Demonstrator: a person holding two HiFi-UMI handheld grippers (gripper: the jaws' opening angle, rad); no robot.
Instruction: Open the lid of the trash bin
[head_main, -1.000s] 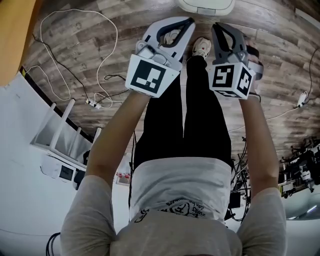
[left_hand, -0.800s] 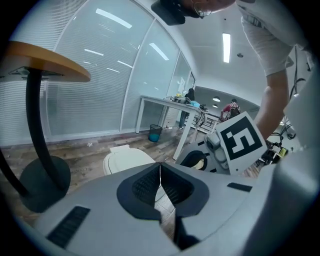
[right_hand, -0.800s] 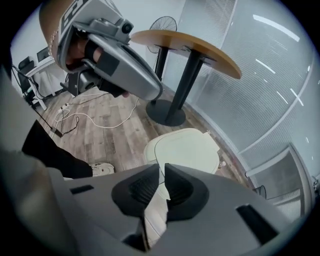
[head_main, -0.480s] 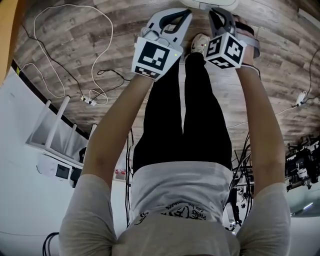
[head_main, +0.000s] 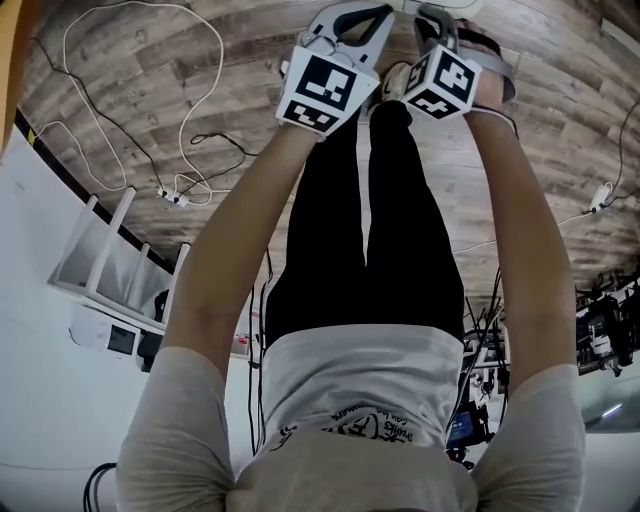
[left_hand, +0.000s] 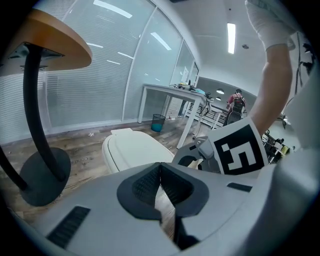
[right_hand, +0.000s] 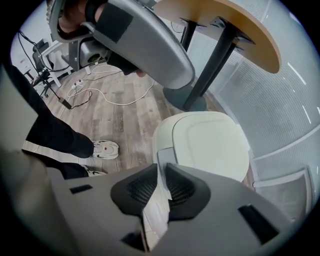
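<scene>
The trash bin (right_hand: 210, 145) is cream-white and rounded, and it stands on the wood floor with its lid down. In the head view only a sliver of the bin (head_main: 415, 4) shows at the top edge. Both arms are stretched forward side by side above it. My left gripper (left_hand: 160, 167) has its jaws together and empty, and the bin (left_hand: 132, 150) lies just beyond its tips. My right gripper (right_hand: 162, 169) hovers over the bin's front edge. Its jaws are closed to a thin slit that holds nothing. In the head view, my left gripper (head_main: 350, 20) and my right gripper (head_main: 435, 25) are at the top.
A round orange-topped table stands on a black pedestal (right_hand: 200, 85) beside the bin, its base (left_hand: 42, 175) on the floor. White cables (head_main: 190, 130) trail over the wood floor at left. A white rack (head_main: 110, 260) stands lower left. The person's shoes (right_hand: 102, 149) are close to the bin.
Both grippers have moved forward, up the head view, towards the bin. The bin has slid almost out of that view's top edge. The jaws look unchanged.
</scene>
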